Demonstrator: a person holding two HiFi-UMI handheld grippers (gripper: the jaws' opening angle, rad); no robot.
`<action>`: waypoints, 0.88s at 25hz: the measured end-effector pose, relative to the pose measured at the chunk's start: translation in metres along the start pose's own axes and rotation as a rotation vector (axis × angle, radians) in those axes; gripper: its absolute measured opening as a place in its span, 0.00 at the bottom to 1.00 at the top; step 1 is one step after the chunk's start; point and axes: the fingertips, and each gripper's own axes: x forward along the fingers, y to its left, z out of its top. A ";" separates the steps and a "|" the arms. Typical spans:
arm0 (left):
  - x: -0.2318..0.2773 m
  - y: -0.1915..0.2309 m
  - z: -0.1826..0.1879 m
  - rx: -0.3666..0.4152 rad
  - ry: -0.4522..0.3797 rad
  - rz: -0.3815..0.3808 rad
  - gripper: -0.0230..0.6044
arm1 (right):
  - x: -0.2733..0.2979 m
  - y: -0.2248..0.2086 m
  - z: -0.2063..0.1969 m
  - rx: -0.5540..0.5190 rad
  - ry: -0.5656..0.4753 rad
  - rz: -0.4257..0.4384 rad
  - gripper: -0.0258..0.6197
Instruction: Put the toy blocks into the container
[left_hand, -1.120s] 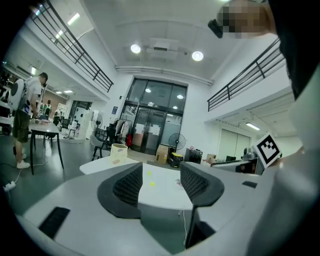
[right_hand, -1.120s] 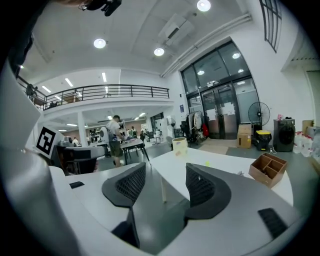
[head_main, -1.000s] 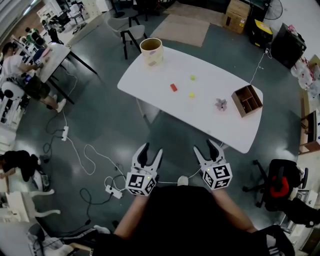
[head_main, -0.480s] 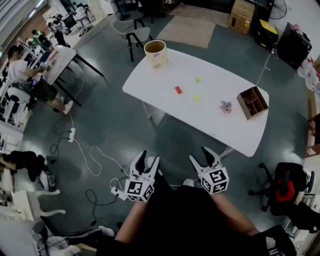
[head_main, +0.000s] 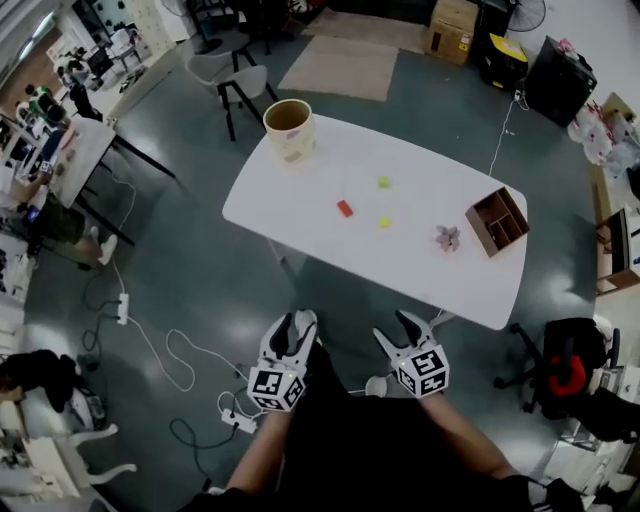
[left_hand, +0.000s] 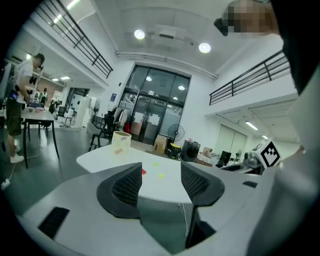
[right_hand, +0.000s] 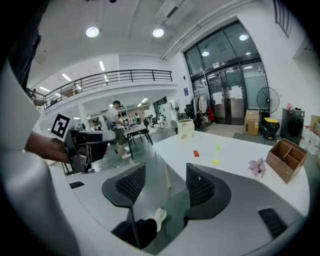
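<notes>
Three small blocks lie on the white table (head_main: 300, 215): a red one (head_main: 345, 208), a green one (head_main: 384, 182) and a yellow one (head_main: 384, 222). The container, a tan cylindrical tub (head_main: 290, 130), stands at the table's far left corner. My left gripper (head_main: 297, 322) and right gripper (head_main: 398, 330) hang over the floor in front of the table, well short of the blocks. Both are open and empty. The left gripper view shows its gripper (left_hand: 161, 172) with the tub (left_hand: 121, 141) and red block (left_hand: 144, 171) beyond. The right gripper (right_hand: 166, 175) faces the red block (right_hand: 196, 153).
A pink flower-shaped toy (head_main: 446, 238) and a wooden divided box (head_main: 496, 221) sit at the table's right end. Cables and a power strip (head_main: 240, 420) lie on the floor to my left. Chairs (head_main: 235, 80) stand behind the table, and an office chair (head_main: 565, 365) to the right.
Both grippers have sunk lower and drawn back toward my body, ending a little closer together. Their jaws stay open. The blocks and the tub have not moved on the table.
</notes>
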 end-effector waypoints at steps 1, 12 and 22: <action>0.014 0.010 0.002 -0.004 0.017 -0.023 0.39 | 0.011 -0.007 0.007 0.002 0.007 -0.021 0.38; 0.151 0.110 0.076 0.050 0.030 -0.220 0.39 | 0.128 -0.061 0.094 0.083 -0.012 -0.198 0.38; 0.190 0.139 0.106 0.057 0.065 -0.372 0.39 | 0.177 -0.080 0.124 0.140 0.015 -0.322 0.38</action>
